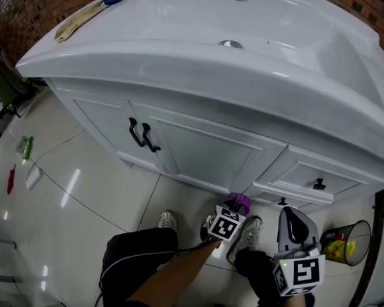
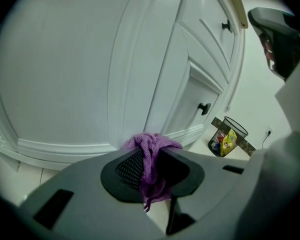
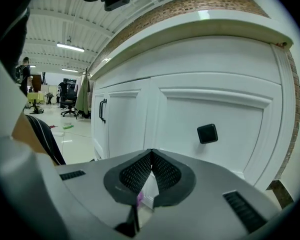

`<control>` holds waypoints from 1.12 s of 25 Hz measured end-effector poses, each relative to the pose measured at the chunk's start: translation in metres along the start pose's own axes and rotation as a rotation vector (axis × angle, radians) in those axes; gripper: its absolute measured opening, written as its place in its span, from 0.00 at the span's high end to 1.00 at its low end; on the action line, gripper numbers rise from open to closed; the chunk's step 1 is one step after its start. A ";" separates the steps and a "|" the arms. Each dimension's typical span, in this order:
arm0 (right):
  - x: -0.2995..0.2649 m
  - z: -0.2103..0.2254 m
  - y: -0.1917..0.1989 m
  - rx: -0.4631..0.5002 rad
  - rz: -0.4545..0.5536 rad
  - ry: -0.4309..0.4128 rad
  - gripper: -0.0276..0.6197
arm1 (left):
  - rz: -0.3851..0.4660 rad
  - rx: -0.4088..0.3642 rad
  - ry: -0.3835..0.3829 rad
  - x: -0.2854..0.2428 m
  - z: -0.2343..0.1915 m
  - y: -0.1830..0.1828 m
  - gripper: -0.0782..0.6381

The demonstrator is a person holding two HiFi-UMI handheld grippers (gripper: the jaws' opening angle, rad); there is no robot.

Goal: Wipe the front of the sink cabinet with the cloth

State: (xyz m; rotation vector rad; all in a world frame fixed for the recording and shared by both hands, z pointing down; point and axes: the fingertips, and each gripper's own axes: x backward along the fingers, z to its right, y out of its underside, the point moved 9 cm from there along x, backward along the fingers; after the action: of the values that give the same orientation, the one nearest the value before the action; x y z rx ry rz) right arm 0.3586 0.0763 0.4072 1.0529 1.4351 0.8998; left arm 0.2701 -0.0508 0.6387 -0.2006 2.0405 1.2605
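Purple terry cloth (image 2: 153, 144), soft and bunched, sits clamped in the jaws of the left gripper (image 2: 151, 153): a rounded wad stands out ahead of the tips and a loose tail hangs down behind them. Just ahead of that wad is the glossy white panelled front of the sink cabinet (image 1: 205, 152), low down, where the door's bottom rail meets the base moulding; whether the cloth is pressed on the paint or just short of it I cannot tell. The right gripper (image 3: 151, 154) has its jaws drawn together on nothing, and they point at the drawer front with the small black square knob (image 3: 207, 133) up and to the right of them. To the right of the left jaws, well apart on the floor, stands a black wire waste bin (image 2: 226, 136) holding yellow wrapping. I judge the cloth light, limp and easy to squash, so it should slide freely over smooth paint but may snag or roll at the raised mouldings. The hold in the bunched middle looks sound to me, since it leaves padding in front and keeps the hard jaws off the finish.
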 end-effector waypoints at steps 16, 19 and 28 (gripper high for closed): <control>-0.010 -0.098 -0.095 0.067 0.204 -0.126 0.95 | 0.182 -0.030 -0.134 0.155 -0.064 -0.039 0.77; -0.013 -0.121 -0.111 0.078 0.219 -0.138 0.95 | 0.249 -0.082 -0.149 0.195 -0.074 -0.056 0.77; -0.019 -0.173 -0.146 0.065 0.304 -0.197 0.95 | 0.406 -0.162 -0.252 0.310 -0.104 -0.113 0.77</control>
State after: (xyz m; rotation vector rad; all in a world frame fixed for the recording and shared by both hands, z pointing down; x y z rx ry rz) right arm 0.1692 0.0154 0.2977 1.3945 1.1652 0.9379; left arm 0.0462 -0.1245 0.3854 0.3014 1.8146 1.6083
